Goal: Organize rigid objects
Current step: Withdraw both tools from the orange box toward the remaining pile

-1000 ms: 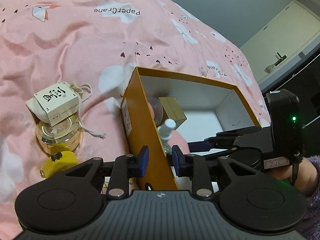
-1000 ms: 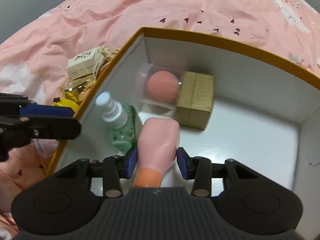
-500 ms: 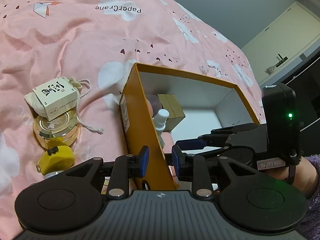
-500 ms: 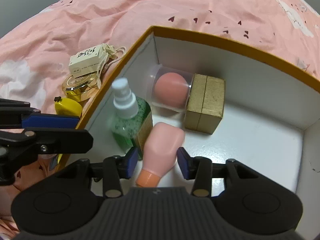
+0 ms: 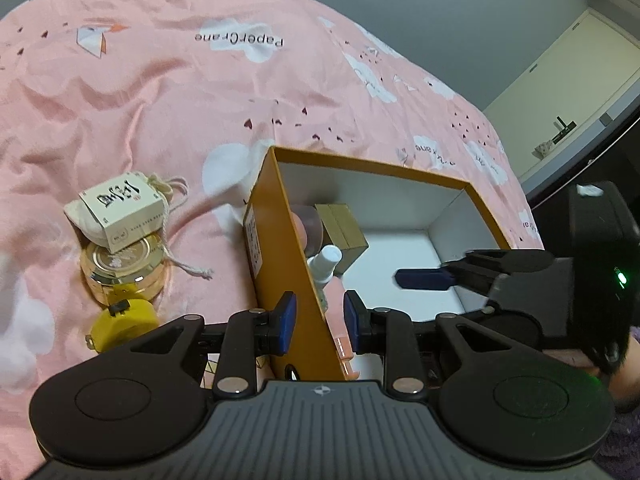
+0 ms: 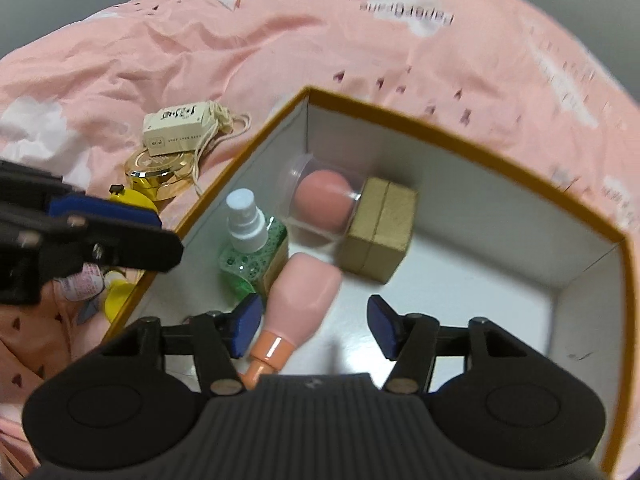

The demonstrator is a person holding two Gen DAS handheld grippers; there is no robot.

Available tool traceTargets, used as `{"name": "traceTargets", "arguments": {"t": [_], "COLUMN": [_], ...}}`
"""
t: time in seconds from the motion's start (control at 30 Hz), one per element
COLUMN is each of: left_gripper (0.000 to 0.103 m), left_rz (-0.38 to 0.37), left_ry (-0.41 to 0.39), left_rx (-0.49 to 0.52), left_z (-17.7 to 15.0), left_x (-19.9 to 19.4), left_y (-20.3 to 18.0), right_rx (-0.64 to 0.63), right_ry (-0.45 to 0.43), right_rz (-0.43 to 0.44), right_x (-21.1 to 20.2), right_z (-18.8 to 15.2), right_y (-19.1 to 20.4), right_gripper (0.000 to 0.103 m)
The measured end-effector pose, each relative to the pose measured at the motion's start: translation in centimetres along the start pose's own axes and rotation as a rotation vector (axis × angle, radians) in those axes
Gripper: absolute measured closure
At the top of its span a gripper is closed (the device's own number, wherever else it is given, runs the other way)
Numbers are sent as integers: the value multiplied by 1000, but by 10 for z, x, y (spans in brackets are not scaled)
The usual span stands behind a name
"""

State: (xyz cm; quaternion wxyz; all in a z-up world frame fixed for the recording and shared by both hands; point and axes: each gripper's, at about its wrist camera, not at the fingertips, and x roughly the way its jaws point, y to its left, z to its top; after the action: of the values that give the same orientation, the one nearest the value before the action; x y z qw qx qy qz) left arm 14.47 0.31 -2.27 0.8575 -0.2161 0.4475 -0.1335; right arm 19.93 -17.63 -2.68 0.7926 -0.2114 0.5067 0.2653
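Note:
An orange box (image 6: 472,148) with a white inside holds a pink bottle (image 6: 304,292), a green spray bottle (image 6: 252,248), a pink sponge in a clear case (image 6: 320,200) and a brown cube (image 6: 380,228). My right gripper (image 6: 314,324) is open above the box floor, the pink bottle lying free by its left finger. My left gripper (image 5: 318,320) straddles the box's left wall (image 5: 288,248), jaws close to it on both sides. The right gripper also shows in the left wrist view (image 5: 424,280).
On the pink bedspread (image 5: 160,100) left of the box lie a white carton (image 5: 124,216) on a cloth pouch, a gold round tin (image 5: 124,268) and a yellow tape measure (image 5: 120,320). A wall and cabinet (image 5: 568,100) stand at the far right.
My right gripper has opened and let go of the pink bottle, which now lies in the box. Both grippers have drawn back a little.

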Motion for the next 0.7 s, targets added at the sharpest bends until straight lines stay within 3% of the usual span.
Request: {"name": "traceTargets", "arguments": {"t": [0.2, 0.47, 0.57, 0.7], "left_gripper": [71, 60, 57, 55], "left_rz": [13, 108, 143, 192], "left_ry": [-52, -215, -271, -282], "left_rx": [19, 25, 62, 58], "left_z": [1, -8, -9, -7], "left_x": [-17, -40, -48, -56], "left_y": [-4, -10, -9, 0], "right_rx": [-60, -137, -168, -220], "right_ry": [-123, -305, -325, -332], "right_rz": [-87, -54, -38, -25], "right_x": [-34, -73, -75, -75], "right_z": [-5, 1, 5, 13], "right_y": [10, 36, 48, 62], "right_gripper": [40, 40, 40, 40]}}
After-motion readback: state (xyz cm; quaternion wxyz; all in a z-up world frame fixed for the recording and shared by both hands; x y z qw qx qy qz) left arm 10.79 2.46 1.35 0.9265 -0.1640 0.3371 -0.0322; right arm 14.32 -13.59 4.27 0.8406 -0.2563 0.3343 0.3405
